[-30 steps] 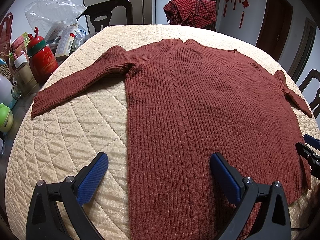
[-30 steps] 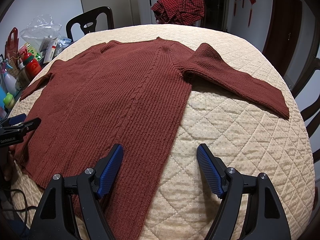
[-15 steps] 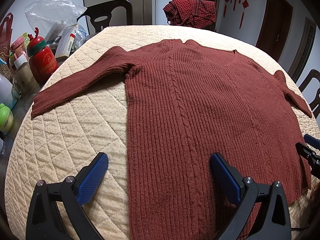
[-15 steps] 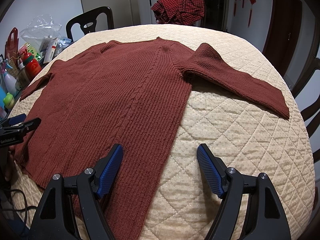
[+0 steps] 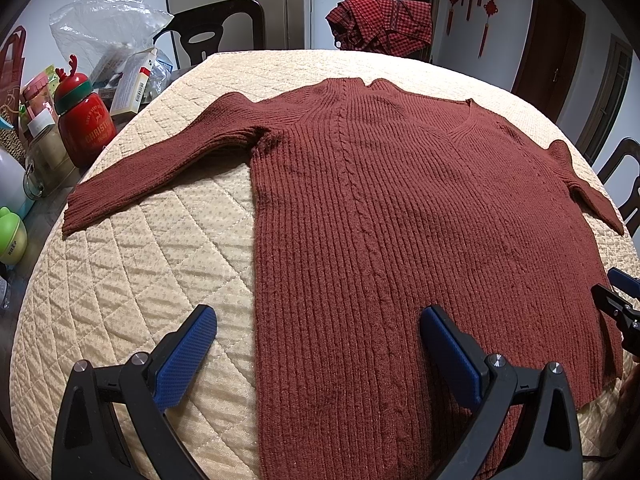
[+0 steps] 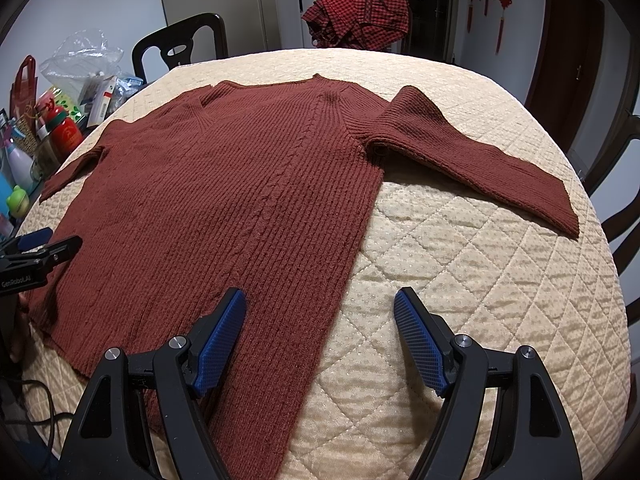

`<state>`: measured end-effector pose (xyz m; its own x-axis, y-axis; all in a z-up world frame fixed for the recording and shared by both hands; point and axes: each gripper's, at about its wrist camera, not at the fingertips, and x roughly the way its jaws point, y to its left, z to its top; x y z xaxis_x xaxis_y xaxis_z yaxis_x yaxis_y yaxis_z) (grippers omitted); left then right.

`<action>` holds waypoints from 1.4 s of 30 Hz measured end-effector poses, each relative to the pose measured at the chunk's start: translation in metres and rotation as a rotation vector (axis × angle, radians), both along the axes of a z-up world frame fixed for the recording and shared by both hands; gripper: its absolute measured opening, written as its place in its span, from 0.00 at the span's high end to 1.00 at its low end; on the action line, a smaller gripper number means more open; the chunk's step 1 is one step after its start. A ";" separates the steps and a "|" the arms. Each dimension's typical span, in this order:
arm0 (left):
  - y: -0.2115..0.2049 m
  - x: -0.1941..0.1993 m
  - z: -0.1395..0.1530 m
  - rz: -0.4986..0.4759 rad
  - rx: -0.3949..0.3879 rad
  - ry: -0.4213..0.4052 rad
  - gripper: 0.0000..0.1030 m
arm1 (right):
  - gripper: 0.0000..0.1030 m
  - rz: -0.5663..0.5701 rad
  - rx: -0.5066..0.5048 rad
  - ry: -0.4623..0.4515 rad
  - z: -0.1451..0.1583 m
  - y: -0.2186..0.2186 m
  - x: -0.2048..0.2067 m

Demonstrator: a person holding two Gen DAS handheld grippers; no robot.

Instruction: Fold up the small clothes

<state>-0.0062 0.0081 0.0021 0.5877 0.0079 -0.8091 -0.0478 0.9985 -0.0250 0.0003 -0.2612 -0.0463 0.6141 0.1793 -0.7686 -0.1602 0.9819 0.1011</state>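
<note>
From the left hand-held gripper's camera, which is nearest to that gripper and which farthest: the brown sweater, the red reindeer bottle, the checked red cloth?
1. Brown sweater: right under the open left hand-held gripper, in the middle.
2. Red reindeer bottle: off to the left, beside the table's edge.
3. Checked red cloth: at the far side, beyond the table.

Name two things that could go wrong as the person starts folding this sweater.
1. The left sleeve ends near the bottles and red flask at the table edge; swinging it inward may knock them.
2. Both grippers, left and right, hang open straddling the sweater's side edges; a pinch might also catch the quilted cover.
</note>
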 end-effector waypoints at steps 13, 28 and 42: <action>-0.001 0.001 0.000 0.000 0.000 -0.001 0.00 | 0.25 0.000 0.000 0.000 0.000 0.000 0.000; -0.003 0.003 -0.001 -0.002 0.000 0.001 0.00 | 0.25 -0.009 -0.007 0.013 0.002 0.001 0.001; 0.003 0.007 0.012 0.025 0.013 -0.015 0.01 | 0.25 0.014 -0.020 -0.001 0.018 0.008 0.003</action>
